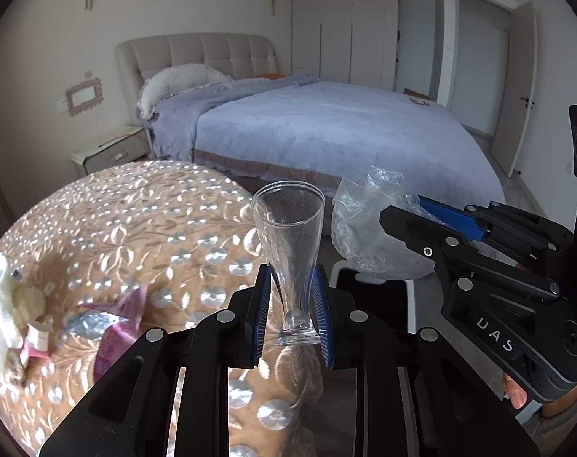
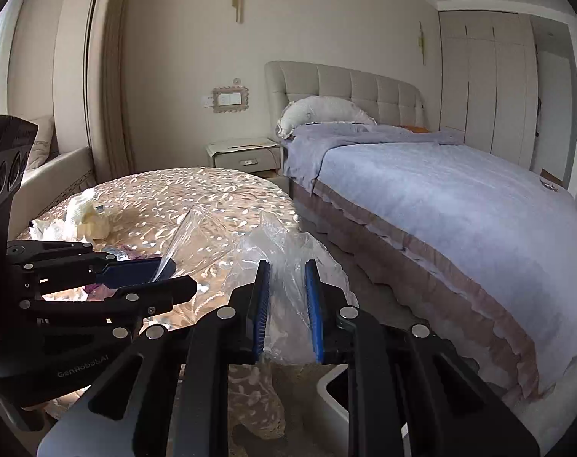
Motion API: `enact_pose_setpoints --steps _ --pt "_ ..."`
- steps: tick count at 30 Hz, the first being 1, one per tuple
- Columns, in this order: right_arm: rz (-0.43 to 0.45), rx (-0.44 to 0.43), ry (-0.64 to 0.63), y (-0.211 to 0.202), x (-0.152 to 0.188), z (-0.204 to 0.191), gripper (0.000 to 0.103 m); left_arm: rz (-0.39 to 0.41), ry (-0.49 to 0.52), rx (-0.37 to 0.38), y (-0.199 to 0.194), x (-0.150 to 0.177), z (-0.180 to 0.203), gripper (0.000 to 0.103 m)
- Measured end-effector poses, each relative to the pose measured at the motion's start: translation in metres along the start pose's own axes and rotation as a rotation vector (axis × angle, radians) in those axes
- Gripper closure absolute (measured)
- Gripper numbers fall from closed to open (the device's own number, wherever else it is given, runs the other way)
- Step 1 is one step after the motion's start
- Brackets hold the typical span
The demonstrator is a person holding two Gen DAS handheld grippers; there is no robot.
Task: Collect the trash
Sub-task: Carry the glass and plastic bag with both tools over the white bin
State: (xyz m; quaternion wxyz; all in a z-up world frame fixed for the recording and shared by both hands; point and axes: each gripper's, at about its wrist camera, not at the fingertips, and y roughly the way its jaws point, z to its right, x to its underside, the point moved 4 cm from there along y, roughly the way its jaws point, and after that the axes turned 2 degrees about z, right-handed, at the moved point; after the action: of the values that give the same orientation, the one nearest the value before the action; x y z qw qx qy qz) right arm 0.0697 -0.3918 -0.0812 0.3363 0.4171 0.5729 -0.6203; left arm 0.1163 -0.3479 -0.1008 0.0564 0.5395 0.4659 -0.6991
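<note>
Left wrist view: the left gripper (image 1: 290,312) clamps a clear plastic cup (image 1: 290,243) near its foot, while the right gripper (image 2: 286,304) pinches a crumpled clear plastic bag (image 2: 288,262) above a white bin (image 2: 332,396). Behind, tissues (image 2: 86,219) and a purple wrapper (image 1: 115,327) remain uncollected on the tabletop (image 1: 136,209), beside the bed (image 2: 459,209).

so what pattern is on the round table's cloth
Tan tablecloth with a shiny silver leaf-and-dot pattern; clearest in the left wrist view.

Table top (image 2: 219,186): far half free; wrappers (image 1: 109,323) and tissue (image 2: 86,217) crowd the near left.
Bin (image 2: 332,392): opening free below.
</note>
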Motion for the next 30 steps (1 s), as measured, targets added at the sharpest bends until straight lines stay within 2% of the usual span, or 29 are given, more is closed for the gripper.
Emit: enact_pose_setpoints --steps 3,18,30 --pt "-0.004 0.022 0.023 0.002 0.003 0.016 0.083 0.004 0.025 0.014 0.014 -0.003 0.014 0.081" --pt "-0.033 0.09 0.134 0.02 0.036 0.094 0.083 -0.101 0.066 0.06 0.095 -0.005 0.067 0.081" --pt "-0.099 0.187 0.211 0.046 0.076 0.156 0.083 -0.235 0.088 0.126 0.194 0.012 0.117 0.081"
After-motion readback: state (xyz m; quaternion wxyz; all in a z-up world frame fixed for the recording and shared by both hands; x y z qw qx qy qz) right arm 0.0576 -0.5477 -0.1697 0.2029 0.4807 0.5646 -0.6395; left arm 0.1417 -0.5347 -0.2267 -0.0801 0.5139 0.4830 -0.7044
